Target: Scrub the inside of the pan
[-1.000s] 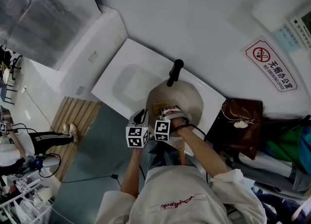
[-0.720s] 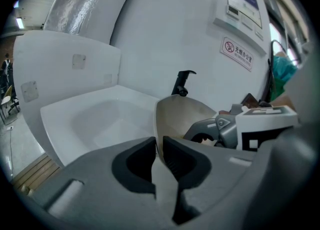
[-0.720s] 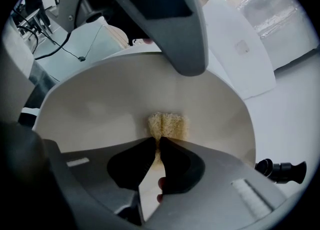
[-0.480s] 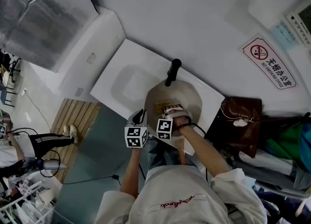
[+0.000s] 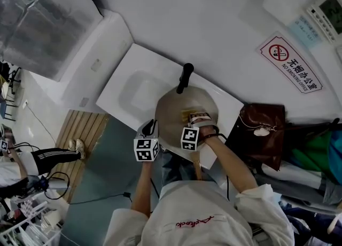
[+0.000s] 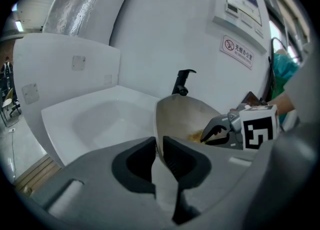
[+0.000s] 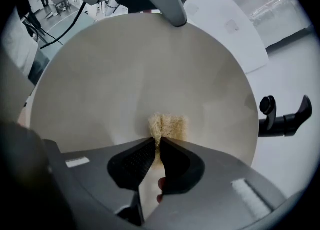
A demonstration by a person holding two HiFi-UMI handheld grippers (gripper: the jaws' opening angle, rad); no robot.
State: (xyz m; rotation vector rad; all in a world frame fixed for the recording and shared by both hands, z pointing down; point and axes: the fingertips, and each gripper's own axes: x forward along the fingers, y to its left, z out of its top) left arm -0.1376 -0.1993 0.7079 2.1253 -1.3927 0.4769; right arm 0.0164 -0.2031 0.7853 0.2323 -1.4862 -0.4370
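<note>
The left tool (image 6: 159, 149) clamps narrowly on the rim of the pan (image 6: 182, 116), steadying it. The right tool (image 7: 158, 146) holds a scrub pad (image 7: 167, 124) pressed on the pan's inner surface just ahead of its tips. Scrubbing is judged under way; remaining coverage cannot be determined.

The head view looks steeply down from above the person onto the sink (image 5: 125, 87), with the pan (image 5: 179, 119) small in the middle. The left gripper view sits low at the pan's rim and faces across it toward the wall. The right gripper view looks from very near into the pan's inside. All three share the pan and the tap (image 5: 184, 78).
</note>
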